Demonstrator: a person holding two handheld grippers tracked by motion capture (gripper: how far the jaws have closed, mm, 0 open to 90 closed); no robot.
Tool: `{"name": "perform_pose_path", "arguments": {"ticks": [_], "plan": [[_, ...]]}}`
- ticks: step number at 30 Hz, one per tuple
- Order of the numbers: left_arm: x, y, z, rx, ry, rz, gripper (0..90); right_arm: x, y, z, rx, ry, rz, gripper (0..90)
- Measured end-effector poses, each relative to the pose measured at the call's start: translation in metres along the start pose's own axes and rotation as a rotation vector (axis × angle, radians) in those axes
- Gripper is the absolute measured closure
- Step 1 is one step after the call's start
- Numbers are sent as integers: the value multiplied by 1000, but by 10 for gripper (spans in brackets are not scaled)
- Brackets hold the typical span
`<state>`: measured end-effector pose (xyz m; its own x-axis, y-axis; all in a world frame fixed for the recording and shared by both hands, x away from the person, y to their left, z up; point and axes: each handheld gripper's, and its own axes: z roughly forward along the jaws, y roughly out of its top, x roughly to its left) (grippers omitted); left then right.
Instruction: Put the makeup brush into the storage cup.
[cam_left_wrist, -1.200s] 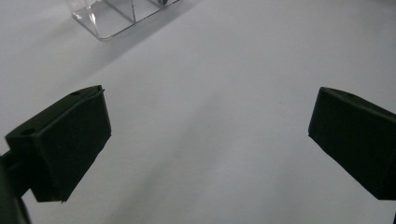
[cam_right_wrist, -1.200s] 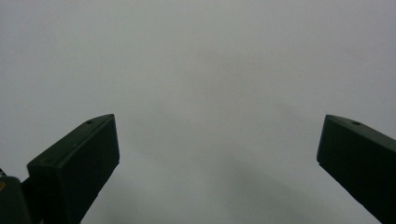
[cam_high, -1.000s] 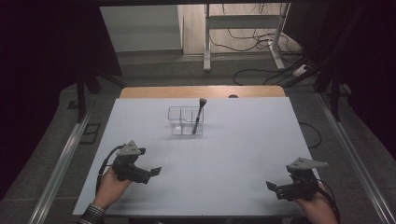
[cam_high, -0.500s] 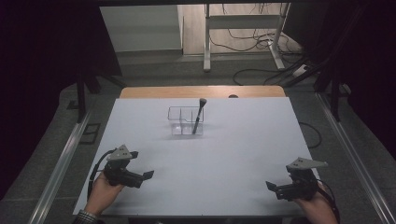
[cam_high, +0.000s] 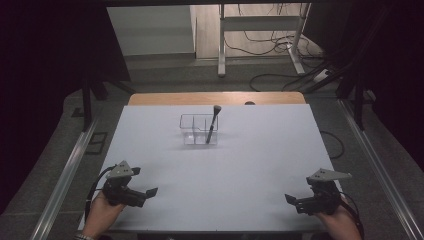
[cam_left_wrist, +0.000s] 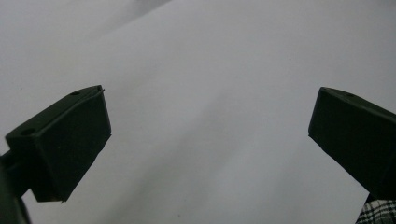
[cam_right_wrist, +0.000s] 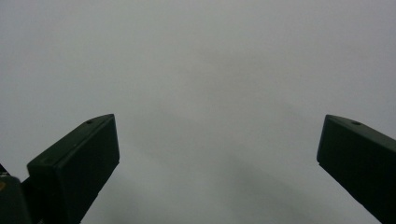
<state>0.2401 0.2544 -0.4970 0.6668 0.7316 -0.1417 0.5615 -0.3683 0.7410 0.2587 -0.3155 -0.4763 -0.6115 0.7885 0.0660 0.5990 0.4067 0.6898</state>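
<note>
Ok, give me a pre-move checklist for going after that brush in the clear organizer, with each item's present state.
1. Left tongs open and holding nothing: ok; the jaws stand wide apart in the left gripper view.
2. Right tongs open and holding nothing: ok.
3. Brush standing in the clear organizer, head up, leaning slightly: ok.
4. Bare table between both tongs and the organizer: ok.
5. Tongs near the brush: not ok; both sit at the near edge, well short of it.
6. Which compartment holds the brush: looks like the right-hand one, but cannot tell for certain.
</note>
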Motion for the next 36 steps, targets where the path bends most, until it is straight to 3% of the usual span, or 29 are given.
{"name": "perform_pose_path", "arguments": {"ticks": [14, 36], "plan": [[3, -16, -14, 18, 47, -21, 0, 0, 0, 2, 10, 2, -1, 0], [5, -34, -26, 46, 56, -57, 0, 1, 0, 2, 15, 1, -6, 0]]}}
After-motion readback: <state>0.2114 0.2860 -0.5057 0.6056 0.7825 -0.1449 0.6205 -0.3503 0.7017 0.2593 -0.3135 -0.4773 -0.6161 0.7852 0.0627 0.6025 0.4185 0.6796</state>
